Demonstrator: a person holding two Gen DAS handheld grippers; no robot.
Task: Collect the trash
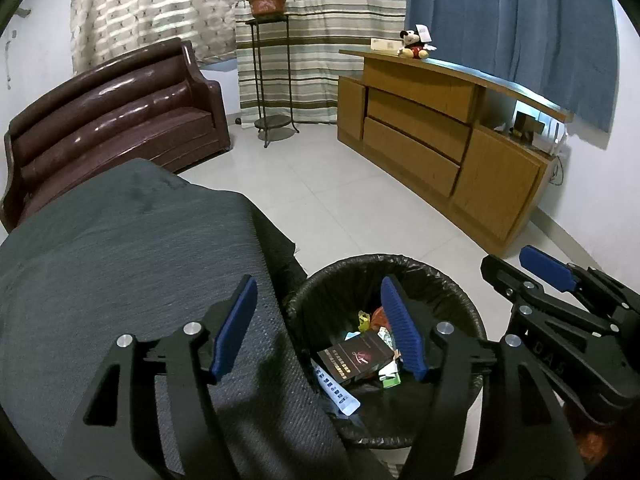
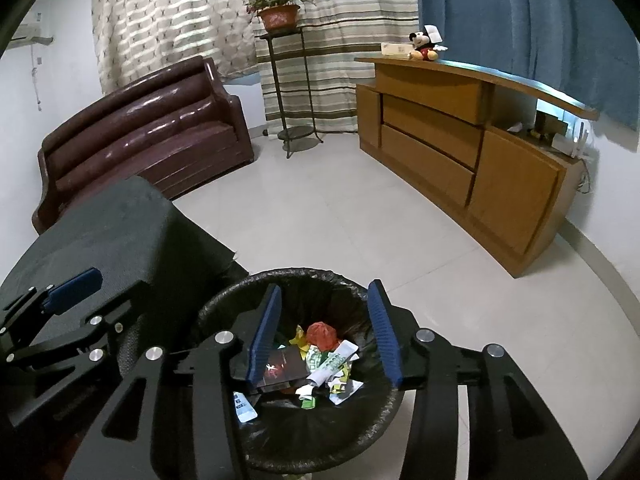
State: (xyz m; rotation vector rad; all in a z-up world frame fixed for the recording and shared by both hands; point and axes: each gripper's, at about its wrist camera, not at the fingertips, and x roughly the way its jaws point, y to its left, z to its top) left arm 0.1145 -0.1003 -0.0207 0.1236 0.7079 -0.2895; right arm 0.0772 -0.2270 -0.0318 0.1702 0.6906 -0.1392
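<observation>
While both tools hang above the bin, the scene is set out as follows.

Left gripper [image 1: 318, 326]: held wide open, with nothing between its blue pads; it straddles the edge where the grey-covered table [image 1: 120, 248] meets the bin.

Right gripper [image 2: 326, 334]: also spread wide and empty, placed directly over the bin's mouth.

Bin [image 2: 224, 300]: a round basket lined with a black bag, stood on the floor just beside the table.

Trash: already lying inside the bin, namely a dark box [image 2: 280, 368], a red wad [image 2: 322, 334], crumpled papers and wrappers [image 2: 334, 364], and a white and blue tube [image 1: 336, 392] leaned against the near wall.

Table top: no loose trash can be seen on the part shown.

Key relation: the trash lies straight below and ahead of the right gripper, which is judged the nearer; the box's long axis runs roughly across the left gripper's fingers.

Stage: the drop is judged to be done.
</observation>
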